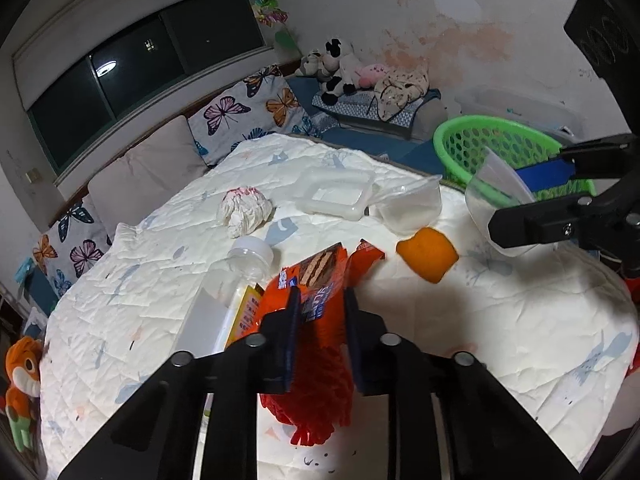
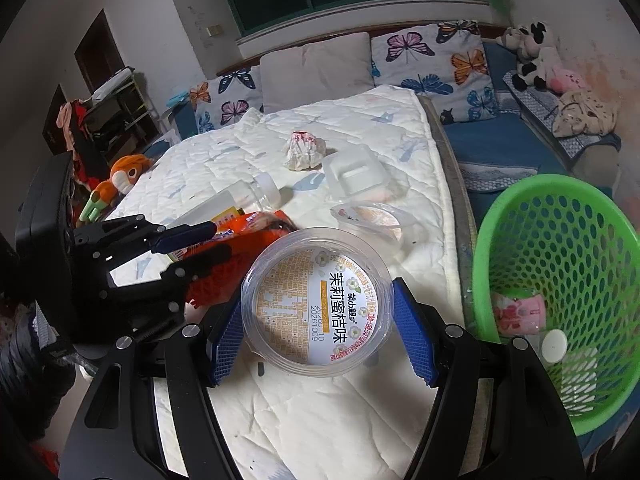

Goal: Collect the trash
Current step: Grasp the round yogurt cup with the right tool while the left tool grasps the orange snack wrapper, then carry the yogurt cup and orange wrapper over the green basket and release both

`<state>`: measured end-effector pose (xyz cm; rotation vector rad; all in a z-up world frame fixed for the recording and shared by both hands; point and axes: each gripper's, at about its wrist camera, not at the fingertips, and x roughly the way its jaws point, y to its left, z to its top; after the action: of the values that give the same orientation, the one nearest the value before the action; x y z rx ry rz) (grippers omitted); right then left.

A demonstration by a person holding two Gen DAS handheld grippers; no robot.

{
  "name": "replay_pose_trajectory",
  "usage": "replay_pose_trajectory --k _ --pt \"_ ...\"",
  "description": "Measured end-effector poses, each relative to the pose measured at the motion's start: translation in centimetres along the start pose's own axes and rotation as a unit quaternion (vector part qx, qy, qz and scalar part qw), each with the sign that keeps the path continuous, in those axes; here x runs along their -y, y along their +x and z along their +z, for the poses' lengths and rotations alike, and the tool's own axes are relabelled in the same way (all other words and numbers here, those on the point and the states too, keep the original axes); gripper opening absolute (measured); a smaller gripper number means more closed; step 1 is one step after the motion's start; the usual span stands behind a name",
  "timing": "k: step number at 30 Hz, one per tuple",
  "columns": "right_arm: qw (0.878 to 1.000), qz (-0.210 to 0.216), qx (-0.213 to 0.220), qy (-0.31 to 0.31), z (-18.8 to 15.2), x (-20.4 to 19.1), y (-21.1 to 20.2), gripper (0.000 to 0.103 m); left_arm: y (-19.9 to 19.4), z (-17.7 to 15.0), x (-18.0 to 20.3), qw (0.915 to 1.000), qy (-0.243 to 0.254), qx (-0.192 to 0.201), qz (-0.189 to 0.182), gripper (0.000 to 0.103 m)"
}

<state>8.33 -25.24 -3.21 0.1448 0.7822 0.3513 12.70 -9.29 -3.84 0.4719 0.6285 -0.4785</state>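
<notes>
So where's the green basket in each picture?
Left wrist view: the green basket is at the upper right, beyond the bed's far edge, partly behind the right gripper and its clear plastic cup.
Right wrist view: the basket fills the right side, beside the bed.
Shared landmark: the crumpled tissue ball on the white quilt.

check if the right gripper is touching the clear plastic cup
Touching. The right wrist view shows the right gripper with a blue pad pressed on each side of the clear plastic cup, holding it off the bed.
</notes>
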Motion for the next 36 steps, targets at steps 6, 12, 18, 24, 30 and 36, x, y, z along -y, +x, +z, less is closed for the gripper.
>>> replay_pose_trajectory --k 6,12,18,24,30,36 --pt "1.0 -0.005 0.006 0.008 -0.3 0.5 -0.7 0.069 -1.1 0.6 -0.4 0.9996 -0.022 0.012 -0.015 0.009" --pt "1.0 -0.015 0.016 0.014 -0.2 1.2 -1.7 0.069 -2.4 1.6 -0.9 0.9973 -0.055 0.029 -0.039 0.007" --pt "0.999 -0.035 0.029 0.024 -0.3 2.5 -3.0 0.069 -3.4 3.0 -0.6 0.9928 -0.082 0.046 -0.074 0.007" --pt "0.996 -0.068 0.036 0.038 -0.7 4.8 -4.1 0.069 -3.4 5.0 1.1 0.9897 -0.085 0.059 -0.099 0.007" --pt "0.992 -0.109 0.038 0.057 -1.3 7.9 -5.0 0.069 -2.6 7.5 3.3 0.9872 -0.078 0.066 -0.123 0.007" --pt "0.986 -0.137 0.03 0.094 -2.2 11.9 -5.5 0.069 -1.8 9.9 5.6 0.9843 -0.069 0.071 -0.146 0.007"
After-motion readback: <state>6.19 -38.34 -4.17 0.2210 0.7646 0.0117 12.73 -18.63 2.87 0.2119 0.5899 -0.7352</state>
